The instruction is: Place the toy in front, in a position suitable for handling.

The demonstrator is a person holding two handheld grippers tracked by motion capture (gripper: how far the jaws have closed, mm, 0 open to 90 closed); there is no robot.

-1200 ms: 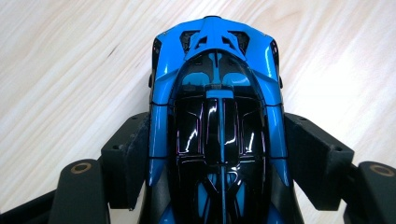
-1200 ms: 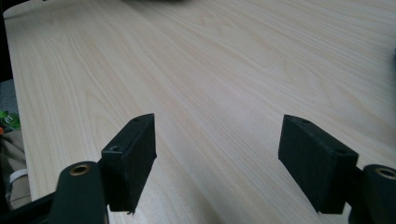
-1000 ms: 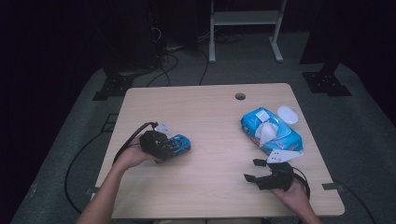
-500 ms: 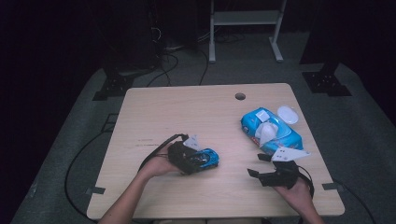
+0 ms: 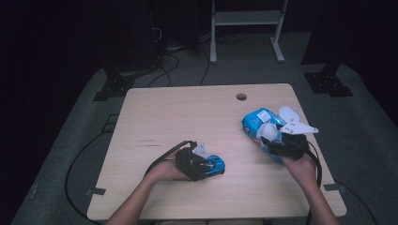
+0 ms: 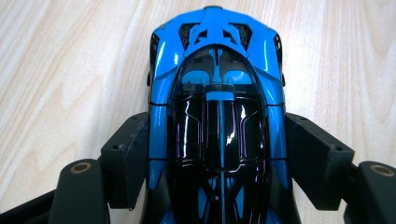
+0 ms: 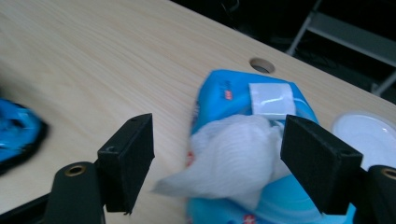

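A blue and black toy car (image 6: 217,70) rests on the wooden table (image 5: 187,112), and my left gripper (image 6: 218,140) is shut on it, one pad pressed on each flank. From above, that car (image 5: 215,165) pokes out to the right of the left gripper (image 5: 202,164), near the table's front middle. Over at the right, my right gripper (image 5: 277,140) hovers open above a blue pack of wet wipes (image 5: 253,123). A white wipe (image 7: 233,140) sticks out of the pack (image 7: 224,91) between the right gripper's (image 7: 219,154) spread pads, which stand clear of it.
A round white lid (image 7: 364,133) lies just beyond the pack at the right edge. There is a cable hole (image 5: 241,97) in the far part of the table. Cables trail off the left side, and a white frame (image 5: 244,18) stands on the floor behind.
My left gripper has carried the car rightward along the table's front part. The right gripper has risen from the front right corner and moved forward over the wipes pack.
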